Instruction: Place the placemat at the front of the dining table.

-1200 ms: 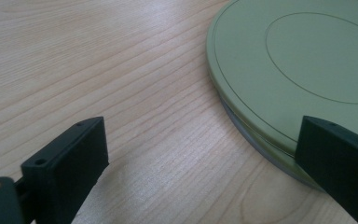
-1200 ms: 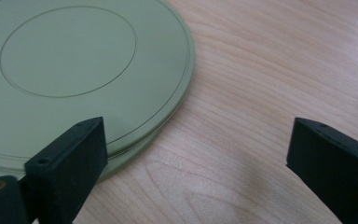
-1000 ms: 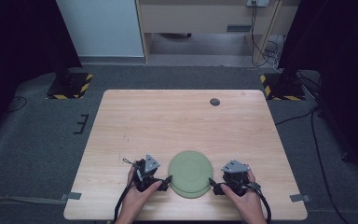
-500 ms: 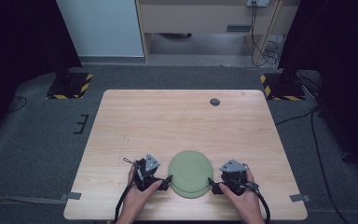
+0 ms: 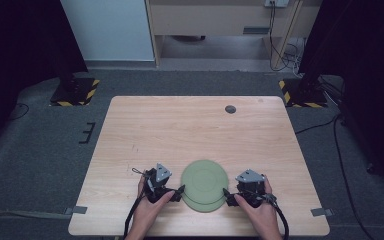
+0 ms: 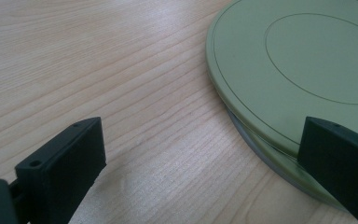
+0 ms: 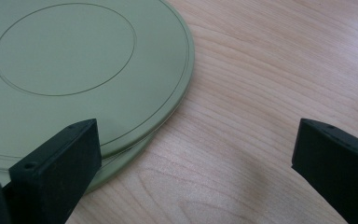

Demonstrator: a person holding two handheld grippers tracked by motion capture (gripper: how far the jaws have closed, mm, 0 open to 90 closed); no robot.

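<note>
Pale wooden table fills the frame's centre. Two stacked green plates lie at its lower middle, the top one offset. Flanking them, the left gripper and right gripper have jaws spread wide.

No text, label, brand, number or sign can be read anywhere: not on the round green plates nor the pale wooden table.
</note>
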